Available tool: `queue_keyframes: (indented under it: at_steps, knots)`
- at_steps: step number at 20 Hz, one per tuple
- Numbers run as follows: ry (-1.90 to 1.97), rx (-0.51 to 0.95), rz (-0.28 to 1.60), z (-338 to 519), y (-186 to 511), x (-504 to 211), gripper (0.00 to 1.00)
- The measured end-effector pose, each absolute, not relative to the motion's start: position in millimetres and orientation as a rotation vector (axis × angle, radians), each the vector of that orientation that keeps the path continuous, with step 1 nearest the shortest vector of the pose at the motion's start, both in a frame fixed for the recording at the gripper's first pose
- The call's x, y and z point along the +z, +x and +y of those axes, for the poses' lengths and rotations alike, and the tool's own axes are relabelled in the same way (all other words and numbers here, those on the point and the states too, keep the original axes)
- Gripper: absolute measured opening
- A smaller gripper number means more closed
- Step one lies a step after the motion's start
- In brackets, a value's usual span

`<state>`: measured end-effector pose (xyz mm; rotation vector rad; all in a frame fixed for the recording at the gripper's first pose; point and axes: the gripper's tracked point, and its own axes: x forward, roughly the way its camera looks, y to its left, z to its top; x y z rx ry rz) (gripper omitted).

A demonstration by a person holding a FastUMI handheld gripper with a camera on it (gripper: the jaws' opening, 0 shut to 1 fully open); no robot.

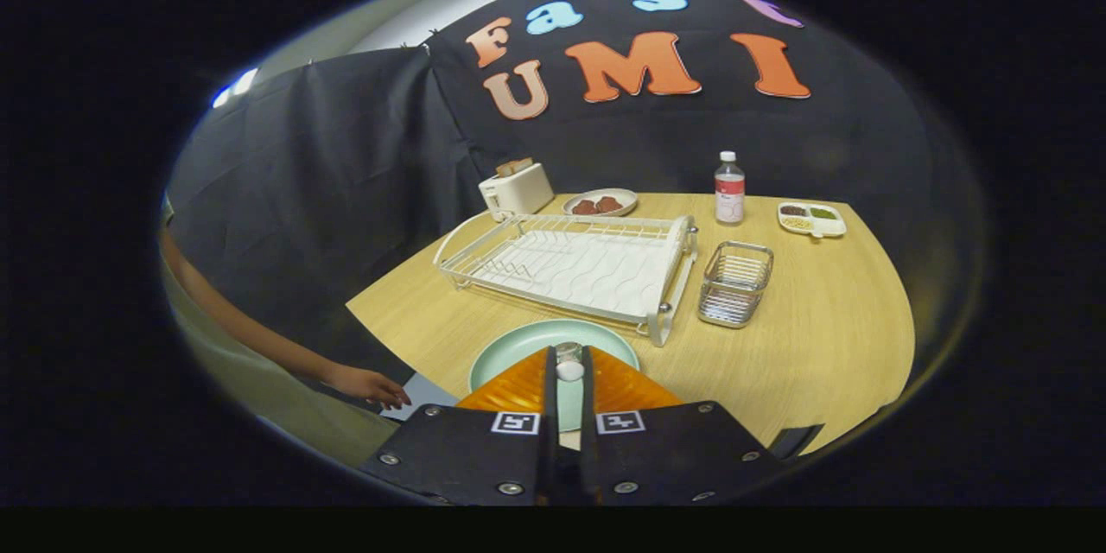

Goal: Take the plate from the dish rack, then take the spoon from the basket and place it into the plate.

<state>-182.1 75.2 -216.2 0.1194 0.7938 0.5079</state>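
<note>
the gripper [568, 367] pinches a small clear spoon handle [568, 360] over the round pale-green plate [518, 344] at the wooden table's [821, 346] near edge. lower it straight to the plate's middle, i judge. part the fingers only once it rests there.

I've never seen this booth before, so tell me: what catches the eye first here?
The claw comes first, nearly closed on a small white spoon handle over a pale green plate on the wooden table. Just beyond stands a white dish rack, with a wire basket beside it.
</note>
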Motion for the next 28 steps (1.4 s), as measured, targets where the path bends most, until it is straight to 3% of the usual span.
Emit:
queue_keyframes:
  at_steps: [14,28]
  knots:
    - [0.129,0.548,0.818,108,-171,-253,0.10]
    - [0.140,0.481,1.010,92,-204,-307,0.21]
